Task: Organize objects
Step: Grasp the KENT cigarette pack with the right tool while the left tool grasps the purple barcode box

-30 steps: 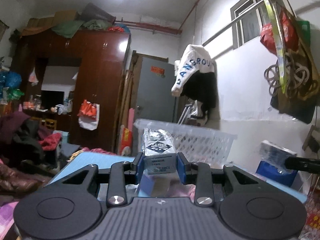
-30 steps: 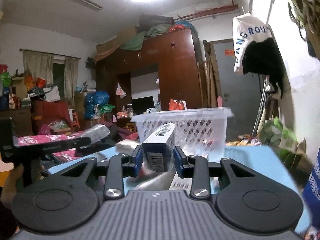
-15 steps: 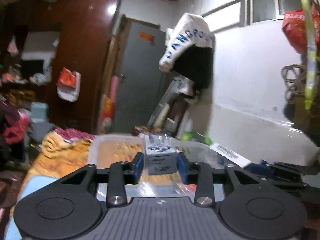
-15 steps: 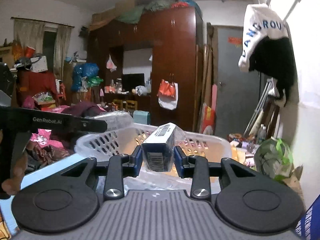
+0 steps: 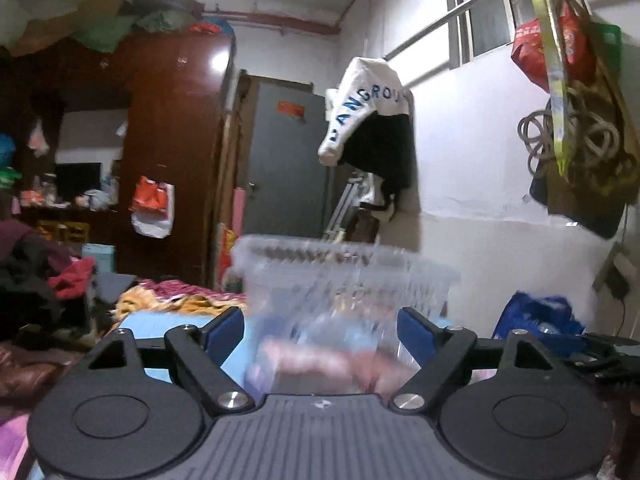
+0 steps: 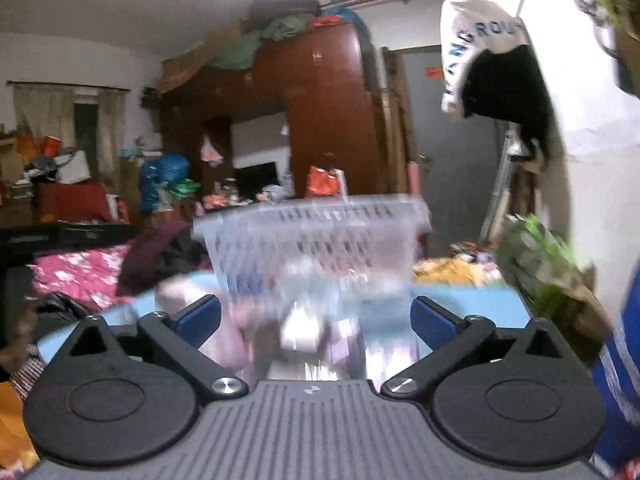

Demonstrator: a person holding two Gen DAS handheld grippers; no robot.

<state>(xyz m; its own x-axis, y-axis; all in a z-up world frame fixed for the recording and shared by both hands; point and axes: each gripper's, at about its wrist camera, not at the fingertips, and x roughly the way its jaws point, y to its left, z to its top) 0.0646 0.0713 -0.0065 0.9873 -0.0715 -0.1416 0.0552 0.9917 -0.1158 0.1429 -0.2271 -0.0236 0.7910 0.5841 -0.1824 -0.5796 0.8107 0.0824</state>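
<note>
A white slotted plastic basket point(image 5: 344, 272) stands on the light blue table point(image 5: 160, 326), blurred by motion; it also shows in the right wrist view point(image 6: 320, 236). My left gripper point(image 5: 322, 330) is open and empty, just in front of the basket. My right gripper point(image 6: 316, 316) is open and empty, also in front of the basket. Blurred pink and white packets point(image 6: 312, 340) lie on the table between the right fingers and the basket. The boxes that I held are out of sight.
A blue bag point(image 5: 536, 320) sits at the table's right by the white wall. A dark wooden wardrobe point(image 5: 160, 152) and a grey door point(image 5: 288, 168) stand behind. Clothes lie piled at left point(image 5: 52, 280). A green bag point(image 6: 540, 260) is at right.
Both grippers have opened and let go of their boxes, which were over the basket half a second ago. Both grippers have pulled back and lower, in front of the basket.
</note>
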